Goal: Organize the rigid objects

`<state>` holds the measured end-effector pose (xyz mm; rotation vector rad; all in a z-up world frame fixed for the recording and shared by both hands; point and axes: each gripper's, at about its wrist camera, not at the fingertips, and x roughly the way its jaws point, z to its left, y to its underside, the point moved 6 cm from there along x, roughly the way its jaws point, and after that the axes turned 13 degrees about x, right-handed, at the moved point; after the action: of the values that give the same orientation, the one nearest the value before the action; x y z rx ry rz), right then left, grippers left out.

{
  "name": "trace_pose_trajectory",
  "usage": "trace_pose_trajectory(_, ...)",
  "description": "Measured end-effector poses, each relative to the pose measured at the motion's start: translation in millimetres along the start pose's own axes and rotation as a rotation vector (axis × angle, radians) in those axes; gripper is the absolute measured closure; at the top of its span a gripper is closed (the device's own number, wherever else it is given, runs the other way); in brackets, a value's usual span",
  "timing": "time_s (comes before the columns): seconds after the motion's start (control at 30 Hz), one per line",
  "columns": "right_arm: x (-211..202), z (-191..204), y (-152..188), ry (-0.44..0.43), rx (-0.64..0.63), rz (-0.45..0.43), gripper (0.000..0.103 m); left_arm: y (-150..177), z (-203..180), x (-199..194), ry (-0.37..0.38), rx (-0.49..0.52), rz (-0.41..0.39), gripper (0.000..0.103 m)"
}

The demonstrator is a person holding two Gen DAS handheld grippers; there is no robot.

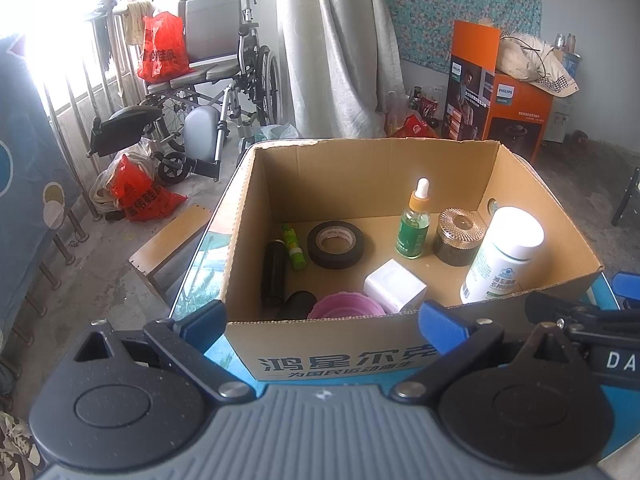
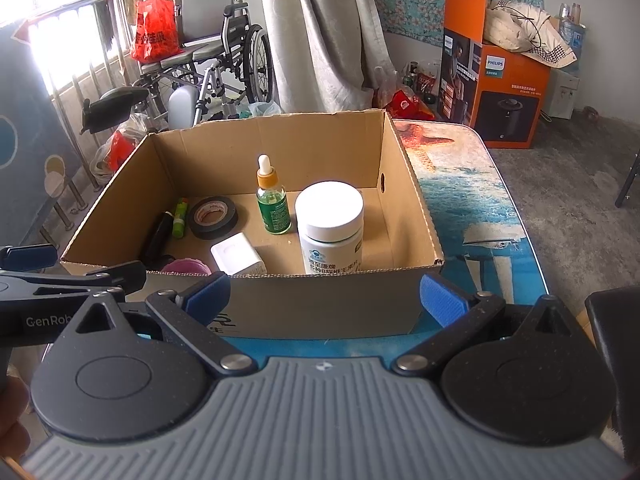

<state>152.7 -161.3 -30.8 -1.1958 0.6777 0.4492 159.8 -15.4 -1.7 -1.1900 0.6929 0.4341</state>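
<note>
Grippers hang side by side before the open brown cardboard box (image 1: 256, 208) on the sea-printed table (image 2: 480, 200), the left gripper (image 1: 322, 326) and right gripper (image 2: 324, 294) both spread wide and empty. Inside stand a white-capped pill bottle (image 2: 331, 228), green dropper bottle (image 1: 414, 226) and gold-lidded jar (image 1: 459, 237); a black tape roll (image 1: 336, 245), white cube (image 1: 395, 286), pink lid (image 1: 346, 309) and dark tubes lie nearby.

Your box (image 1: 320, 344) front wall hides the lower part of the pink cup (image 1: 345, 309) and black tube (image 1: 298, 305); bottle (image 2: 331, 228) blocks the jar.
</note>
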Motion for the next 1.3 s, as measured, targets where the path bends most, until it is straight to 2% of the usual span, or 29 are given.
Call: trace_pose_trajectory(1.3, -3.2, -1.4, -0.4, 0.003, 0.015, 0.002, 0.001, -0.8, -0.3, -0.8, -0.005, 0.007, 0.001, 0.000)
